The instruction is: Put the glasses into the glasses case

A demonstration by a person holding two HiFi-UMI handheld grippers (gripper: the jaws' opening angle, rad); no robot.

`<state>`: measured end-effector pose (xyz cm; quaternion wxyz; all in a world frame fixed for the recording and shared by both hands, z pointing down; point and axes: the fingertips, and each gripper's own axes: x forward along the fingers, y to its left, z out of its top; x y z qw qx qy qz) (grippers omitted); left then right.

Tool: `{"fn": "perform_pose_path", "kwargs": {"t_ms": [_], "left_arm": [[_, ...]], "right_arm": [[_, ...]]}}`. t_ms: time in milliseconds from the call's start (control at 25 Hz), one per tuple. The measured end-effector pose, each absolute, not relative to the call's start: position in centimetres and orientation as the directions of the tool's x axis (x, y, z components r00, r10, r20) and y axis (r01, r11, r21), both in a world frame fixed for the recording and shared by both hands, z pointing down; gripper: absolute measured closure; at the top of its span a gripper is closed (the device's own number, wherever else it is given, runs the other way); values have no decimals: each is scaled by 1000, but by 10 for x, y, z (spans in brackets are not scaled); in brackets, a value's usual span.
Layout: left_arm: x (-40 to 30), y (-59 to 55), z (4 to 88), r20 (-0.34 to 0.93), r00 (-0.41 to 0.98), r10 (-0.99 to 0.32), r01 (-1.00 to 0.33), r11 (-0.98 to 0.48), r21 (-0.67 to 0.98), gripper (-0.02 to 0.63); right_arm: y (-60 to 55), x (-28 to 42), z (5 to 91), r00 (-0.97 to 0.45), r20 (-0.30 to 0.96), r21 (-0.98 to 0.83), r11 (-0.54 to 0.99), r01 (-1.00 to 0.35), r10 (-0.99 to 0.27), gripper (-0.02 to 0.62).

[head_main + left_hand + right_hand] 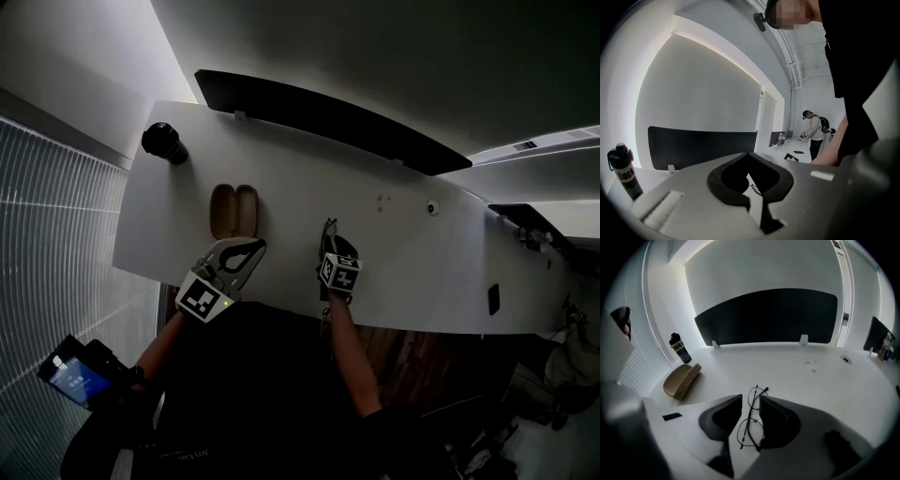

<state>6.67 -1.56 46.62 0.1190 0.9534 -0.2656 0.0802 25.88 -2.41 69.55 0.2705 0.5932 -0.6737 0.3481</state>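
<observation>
The glasses [752, 418] lie on the worktop [811, 380], lengthwise in the gap of the right hand-held gripper [751, 398], whose jaws stand apart and do not press them. The open case [682, 380] sits well to the left, nearer the left hand-held gripper [748, 155], which is clenched on nothing.

Open office, long white desk [412, 258], dark divider screen [328, 117]

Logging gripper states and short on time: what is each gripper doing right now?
Left gripper: closed, holding nothing.
Right gripper: open, with the glasses between its jaws but not gripped.
</observation>
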Motion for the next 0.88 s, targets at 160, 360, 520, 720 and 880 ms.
{"fn": "perform_pose_path", "kwargs": {"t_ms": [160,360,520,720,880], "left_arm": [[65,-20,466,211,840,-499,-537,-822,193,600],[61,-19,472,222,836,-503,-543,-818,190,600],[62,-17,477,229,839,-493,-535,-823,191,600],[67,-15,480,242,850,-468,-516,-834,198,600],[71,-13,478,238,857,-457,-504,-841,200,600]], "right_arm": [[-28,258,711,-90,809,-80,43,-996,-581,457],[-36,256,725,-54,815,-41,36,-999,-576,443],[-40,256,729,-12,814,-2,18,-1000,-581,443],[-36,248,732,-12,819,-3,16,-1000,-574,443],[-36,245,734,-1,810,24,34,-999,-586,443]]}}
